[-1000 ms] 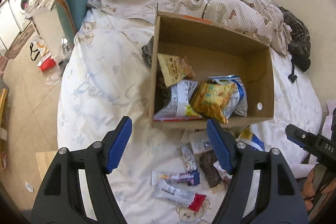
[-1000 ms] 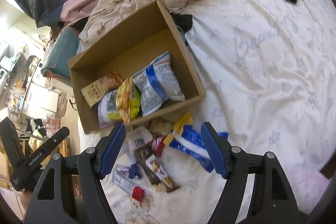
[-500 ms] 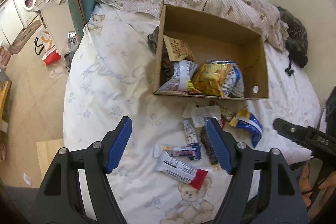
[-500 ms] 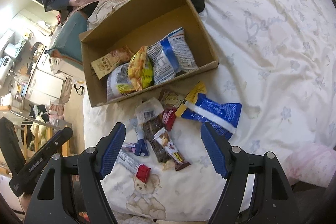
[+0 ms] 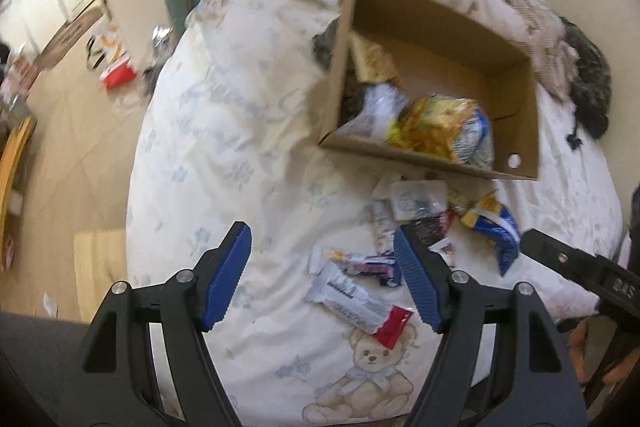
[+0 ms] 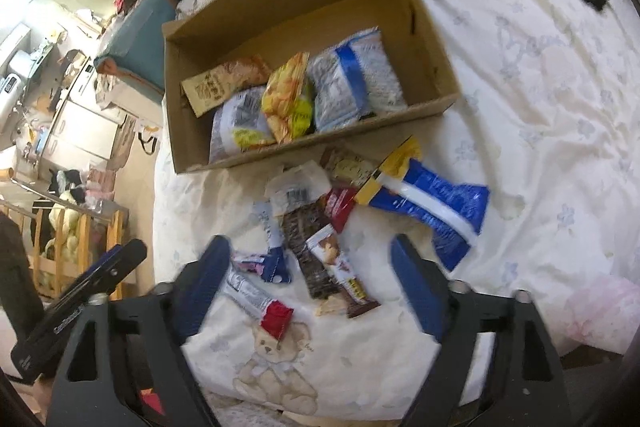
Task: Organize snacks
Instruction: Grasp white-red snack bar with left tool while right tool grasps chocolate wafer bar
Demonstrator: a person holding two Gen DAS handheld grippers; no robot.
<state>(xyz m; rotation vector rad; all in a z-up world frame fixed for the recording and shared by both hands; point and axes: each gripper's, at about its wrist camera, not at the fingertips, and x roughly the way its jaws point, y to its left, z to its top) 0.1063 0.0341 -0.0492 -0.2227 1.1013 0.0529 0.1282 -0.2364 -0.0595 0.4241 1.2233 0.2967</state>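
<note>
Left wrist view: left gripper (image 5: pixel 322 281) pitched steeply down over the white printed bedsheet (image 5: pixel 224 131), blue-padded jaws wide, nothing between the pads. A white snack bar with a red end (image 5: pixel 360 307) lies on the sheet in the gap, untouched. Right gripper (image 6: pixel 306 287) likewise angled down; its jaws have just been opening and stand wide, pads clear of the loose wrappers beneath.

Snacks: the open brown cardboard box (image 6: pixel 430 39) sits on the sheet and holds a yellow crisp bag (image 6: pixel 288 99), a blue-and-white bag (image 6: pixel 352 79) and a tan packet (image 6: pixel 224 83). Just in front of the box lies a loose cluster: a blue packet with a yellow end (image 6: pixel 432 203), a dark brown bar (image 6: pixel 308 247), a clear wrapper (image 6: pixel 298 185).

Versus one second ago: both cameras have pulled back from the box, which now sits higher in each view; more of the teddy-bear print (image 6: pixel 276 367) shows.
</note>
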